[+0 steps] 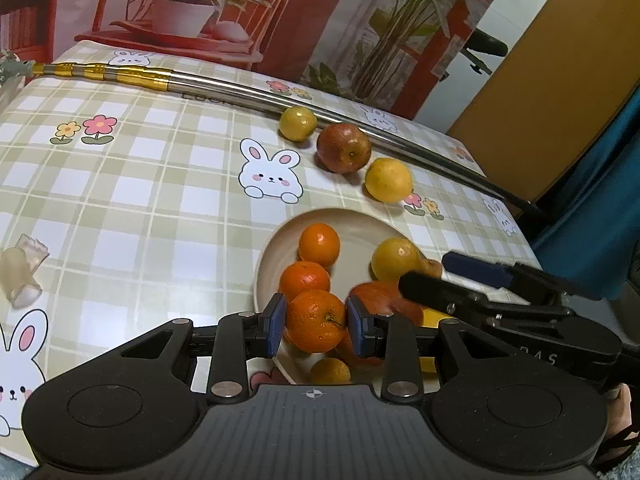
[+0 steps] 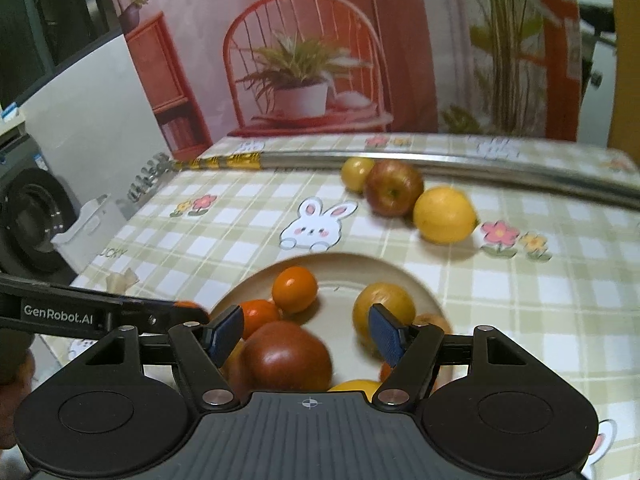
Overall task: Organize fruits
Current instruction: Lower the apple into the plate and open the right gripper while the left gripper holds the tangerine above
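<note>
At lower centre of the left wrist view, the left tongs (image 1: 316, 322) are closed on an orange (image 1: 315, 320), blue pads touching it on both sides, above the near edge of the plate (image 1: 276, 248). On the plate: two more oranges, one (image 1: 319, 244) behind the other (image 1: 305, 279), a yellow fruit (image 1: 394, 258) at right, a dark red apple (image 1: 380, 298) beside the held orange.

In the right wrist view, the right tongs (image 2: 306, 334) stand open over the plate (image 2: 340, 266); nothing between the pads. The red apple (image 2: 286, 354) lies below the left pad, the yellow fruit (image 2: 380, 304) behind the right pad.

Upper right of the table (image 1: 140, 200), off the plate: small yellow fruit (image 1: 297, 123), apple (image 1: 344, 147), lemon (image 1: 388, 180) in a row, alongside a metal rod (image 1: 240, 94). Apple touches the rod; other contacts unclear.
</note>
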`<act>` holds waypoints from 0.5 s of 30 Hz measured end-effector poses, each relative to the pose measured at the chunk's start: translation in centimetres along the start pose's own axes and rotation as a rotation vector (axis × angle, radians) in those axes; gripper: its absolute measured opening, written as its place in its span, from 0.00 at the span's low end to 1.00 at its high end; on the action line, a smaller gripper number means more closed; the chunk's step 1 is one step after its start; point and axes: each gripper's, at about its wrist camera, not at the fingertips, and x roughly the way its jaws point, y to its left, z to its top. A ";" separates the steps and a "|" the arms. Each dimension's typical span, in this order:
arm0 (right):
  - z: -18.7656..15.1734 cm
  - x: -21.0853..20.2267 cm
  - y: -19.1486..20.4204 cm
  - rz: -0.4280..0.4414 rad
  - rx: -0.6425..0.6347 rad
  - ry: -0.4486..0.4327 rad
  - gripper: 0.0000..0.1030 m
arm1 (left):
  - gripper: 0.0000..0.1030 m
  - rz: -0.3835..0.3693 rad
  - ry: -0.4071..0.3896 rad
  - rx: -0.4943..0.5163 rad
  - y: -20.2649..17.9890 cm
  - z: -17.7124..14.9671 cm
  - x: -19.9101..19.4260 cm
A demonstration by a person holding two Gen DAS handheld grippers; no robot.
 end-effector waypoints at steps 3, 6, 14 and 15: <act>-0.3 -0.9 0.4 -0.038 -0.034 -0.046 0.63 | 0.34 0.001 0.008 0.011 -0.4 -0.5 -0.1; -0.8 -1.8 0.7 -0.059 -0.037 -0.084 0.64 | 0.34 0.002 0.017 0.023 -0.9 -0.9 -0.2; -2.3 -3.6 -0.6 -0.107 0.042 -0.134 0.64 | 0.34 -0.009 0.054 0.095 -3.0 -2.2 0.2; -2.4 -3.8 -0.8 -0.108 0.052 -0.138 0.64 | 0.34 -0.008 0.058 0.103 -3.3 -2.3 0.3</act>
